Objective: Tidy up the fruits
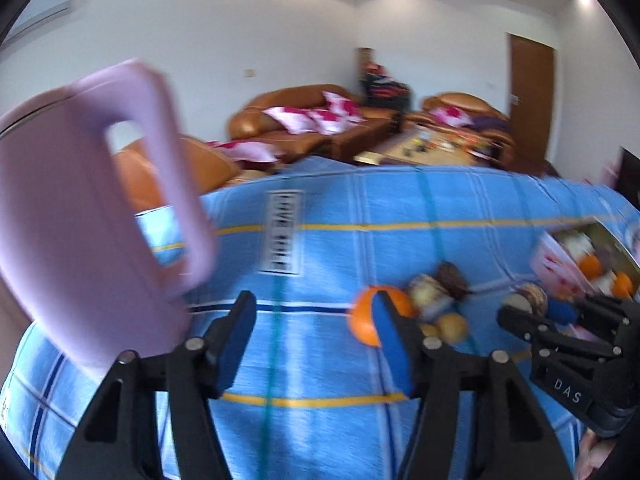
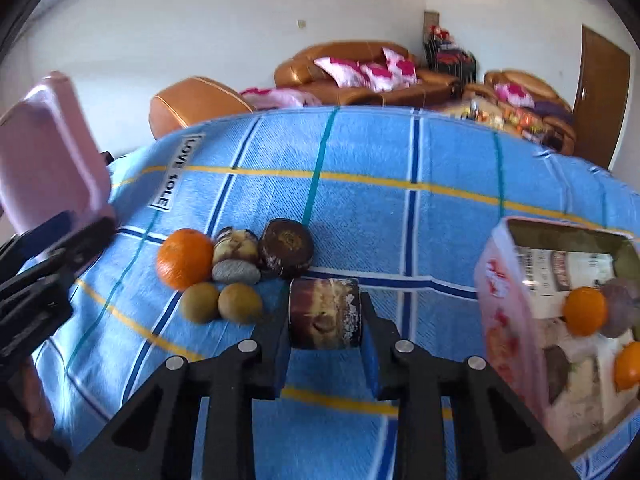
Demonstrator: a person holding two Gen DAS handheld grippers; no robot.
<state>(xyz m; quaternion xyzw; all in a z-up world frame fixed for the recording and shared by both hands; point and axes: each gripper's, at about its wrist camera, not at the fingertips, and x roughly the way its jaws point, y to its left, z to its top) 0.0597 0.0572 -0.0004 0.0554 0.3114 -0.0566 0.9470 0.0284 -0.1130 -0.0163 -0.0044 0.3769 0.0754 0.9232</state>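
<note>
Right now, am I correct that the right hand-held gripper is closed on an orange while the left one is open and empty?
Not quite: the right hand-held gripper is closed on a brown wrapped cake, as the right wrist view shows. The orange lies untouched on the cloth. The left hand-held gripper is indeed open and empty.

A blue checked cloth [image 2: 440, 160] is spread over the desk. Brown sofas [image 2: 360, 76] with pink pillows [image 2: 380, 68] are seen behind. A brown door [image 2: 600, 96] is seen at the right.
</note>
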